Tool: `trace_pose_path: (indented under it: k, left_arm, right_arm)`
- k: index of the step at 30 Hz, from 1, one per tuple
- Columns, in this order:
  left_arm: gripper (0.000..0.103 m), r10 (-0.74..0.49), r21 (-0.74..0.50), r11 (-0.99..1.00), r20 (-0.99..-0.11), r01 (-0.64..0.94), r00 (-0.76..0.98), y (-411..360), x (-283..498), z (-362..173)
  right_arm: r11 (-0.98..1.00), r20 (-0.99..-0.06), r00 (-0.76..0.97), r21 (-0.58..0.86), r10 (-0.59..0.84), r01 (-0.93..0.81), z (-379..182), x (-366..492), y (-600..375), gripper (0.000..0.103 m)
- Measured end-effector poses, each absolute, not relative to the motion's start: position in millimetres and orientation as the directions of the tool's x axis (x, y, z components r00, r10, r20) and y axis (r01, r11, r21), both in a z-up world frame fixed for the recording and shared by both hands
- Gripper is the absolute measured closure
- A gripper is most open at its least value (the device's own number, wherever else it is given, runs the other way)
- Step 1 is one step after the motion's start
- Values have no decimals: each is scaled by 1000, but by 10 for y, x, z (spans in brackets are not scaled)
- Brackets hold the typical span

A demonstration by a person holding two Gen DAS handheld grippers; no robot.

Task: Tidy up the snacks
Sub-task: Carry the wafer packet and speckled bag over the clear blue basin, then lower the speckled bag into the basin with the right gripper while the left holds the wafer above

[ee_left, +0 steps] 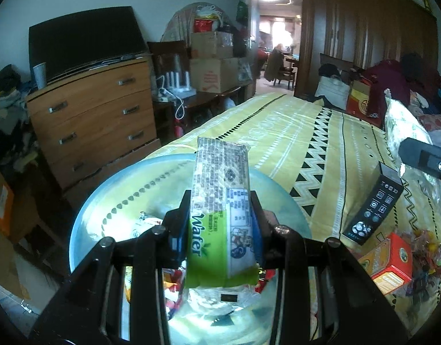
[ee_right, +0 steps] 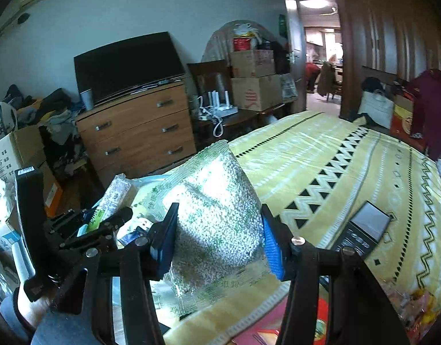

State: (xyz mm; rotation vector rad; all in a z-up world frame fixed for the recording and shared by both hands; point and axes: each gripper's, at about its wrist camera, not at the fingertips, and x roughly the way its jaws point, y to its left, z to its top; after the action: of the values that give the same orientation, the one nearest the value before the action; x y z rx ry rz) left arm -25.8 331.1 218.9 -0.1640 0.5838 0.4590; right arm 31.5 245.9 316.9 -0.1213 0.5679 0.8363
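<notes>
The wafer pack [ee_left: 220,215] sits clamped in the left claw [ee_left: 220,218], held above the round translucent tray [ee_left: 85,224] that lies at the edge of the bed [ee_left: 292,132]. The jaws press on its two long sides at about mid-length, and the printed end projects forward. Judged from its flat, rectangular shape and thin film wrapper, the pack is light and fairly stiff, but its contents are brittle; grip force should stay low and should act across the narrow sides, not the ends. The film is probably slick, so a tilted pack may slide. The right claw [ee_right: 217,238] grips the pellet bag [ee_right: 217,207], a clear pouch filled with small pale grains. This bag appears soft and heavier, and it bulges between the pads, so it is likely to sag and shift. Hold it at the filled body rather than at the crimped top seal. A black box [ee_left: 373,204] and an orange carton [ee_left: 390,261] lie on the bed nearby.
</notes>
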Motion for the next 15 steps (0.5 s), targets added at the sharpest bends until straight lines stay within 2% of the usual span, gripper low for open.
trace_pose_path:
  k: [15]
  left_arm:
    - [67, 350, -59, 872, -618, -486, 704, 3681, -189, 2056]
  right_arm:
    - [616, -577, 440, 144, 688, -775, 2989, 485, 2995, 47]
